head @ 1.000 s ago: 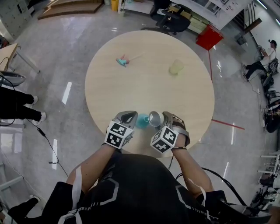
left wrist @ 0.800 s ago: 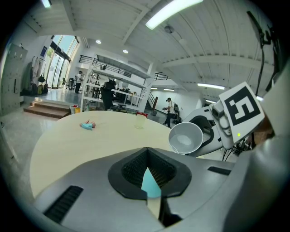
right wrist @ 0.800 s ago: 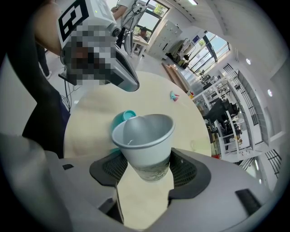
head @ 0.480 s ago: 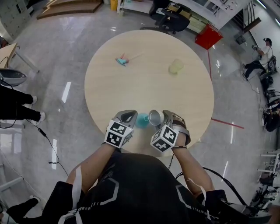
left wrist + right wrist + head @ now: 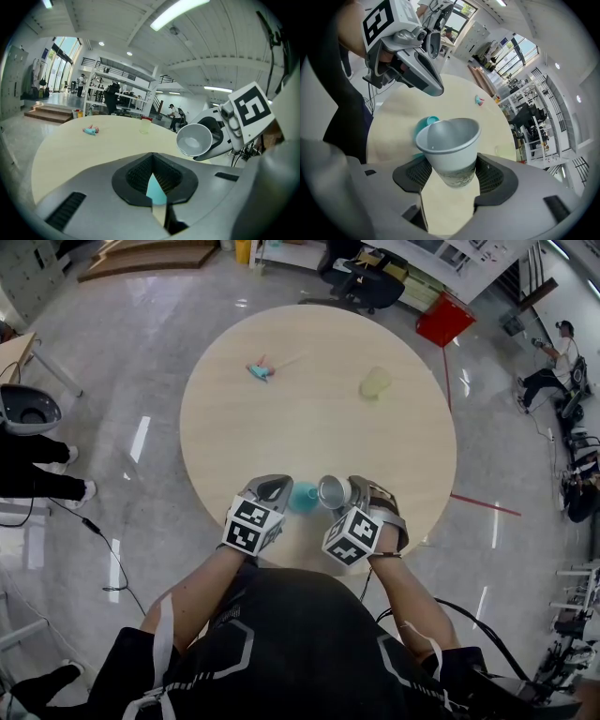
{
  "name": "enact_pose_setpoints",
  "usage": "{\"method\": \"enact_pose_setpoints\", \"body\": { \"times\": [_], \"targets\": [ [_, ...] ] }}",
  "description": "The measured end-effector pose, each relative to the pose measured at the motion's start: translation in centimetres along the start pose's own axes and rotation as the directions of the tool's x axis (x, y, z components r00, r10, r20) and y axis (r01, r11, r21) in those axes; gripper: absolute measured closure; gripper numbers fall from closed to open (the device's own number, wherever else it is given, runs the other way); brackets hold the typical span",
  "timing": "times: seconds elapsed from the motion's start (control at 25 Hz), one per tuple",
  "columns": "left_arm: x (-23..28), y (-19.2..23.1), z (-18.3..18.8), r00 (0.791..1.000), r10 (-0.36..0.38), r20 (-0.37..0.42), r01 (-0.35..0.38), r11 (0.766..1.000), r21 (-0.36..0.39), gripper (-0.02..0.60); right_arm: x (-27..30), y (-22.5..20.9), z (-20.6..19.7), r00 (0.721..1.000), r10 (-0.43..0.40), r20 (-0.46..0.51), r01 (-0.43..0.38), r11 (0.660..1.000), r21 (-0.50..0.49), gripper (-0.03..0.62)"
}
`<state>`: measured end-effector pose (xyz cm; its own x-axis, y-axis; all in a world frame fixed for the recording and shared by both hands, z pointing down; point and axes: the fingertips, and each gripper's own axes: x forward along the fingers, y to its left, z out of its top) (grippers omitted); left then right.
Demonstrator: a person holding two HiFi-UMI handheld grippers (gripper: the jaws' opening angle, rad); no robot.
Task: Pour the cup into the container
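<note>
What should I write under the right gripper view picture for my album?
The right gripper holds a paper cup tipped toward a teal container on the round table.

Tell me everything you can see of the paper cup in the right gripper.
The paper cup is plain, whitish and tapered, with a rolled rim and a faint greyish print near its base. The right gripper has its jaws closed on the lower wall and holds the cup off the round table, near the person's edge. The cup is tipped over, with its mouth turned toward the teal container beside it. Whether the rim touches that container cannot be told. Nothing shows inside the cup.
</note>
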<state>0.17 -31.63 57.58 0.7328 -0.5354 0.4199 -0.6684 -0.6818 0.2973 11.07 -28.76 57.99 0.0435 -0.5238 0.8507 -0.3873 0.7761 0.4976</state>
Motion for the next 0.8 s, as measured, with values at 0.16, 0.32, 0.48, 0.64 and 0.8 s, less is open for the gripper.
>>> {"method": "enact_pose_setpoints", "body": {
  "times": [0.16, 0.32, 0.48, 0.64, 0.8],
  "targets": [
    [-0.20, -0.21, -0.05, 1.000, -0.001, -0.003, 0.001, 1.000, -0.001, 0.591, -0.25, 0.09, 0.13, 1.000, 0.006, -0.001, -0.006, 1.000, 0.001, 0.299],
    [-0.21, -0.15, -0.17, 1.000, 0.001, -0.006, -0.001, 1.000, -0.003, 0.591, -0.29, -0.10, 0.35, 1.000, 0.001, -0.001, -0.001, 1.000, -0.007, 0.299],
    [-0.36, -0.11, -0.06, 1.000, -0.003, 0.002, 0.003, 1.000, -0.006, 0.591, -0.36, -0.11, 0.44, 1.000, -0.001, -0.004, 0.001, 1.000, -0.011, 0.301],
    [-0.28, 0.13, -0.35, 1.000, 0.000, 0.001, 0.000, 1.000, -0.007, 0.591, 0.00, 0.16, 0.37, 1.000, -0.001, -0.008, 0.001, 1.000, -0.017, 0.299],
    [-0.14, 0.23, -0.50, 1.000, 0.003, -0.002, -0.003, 1.000, -0.009, 0.591, 0.14, 0.30, 0.29, 1.000, -0.001, -0.010, 0.001, 1.000, -0.020, 0.299]
  ]
}}
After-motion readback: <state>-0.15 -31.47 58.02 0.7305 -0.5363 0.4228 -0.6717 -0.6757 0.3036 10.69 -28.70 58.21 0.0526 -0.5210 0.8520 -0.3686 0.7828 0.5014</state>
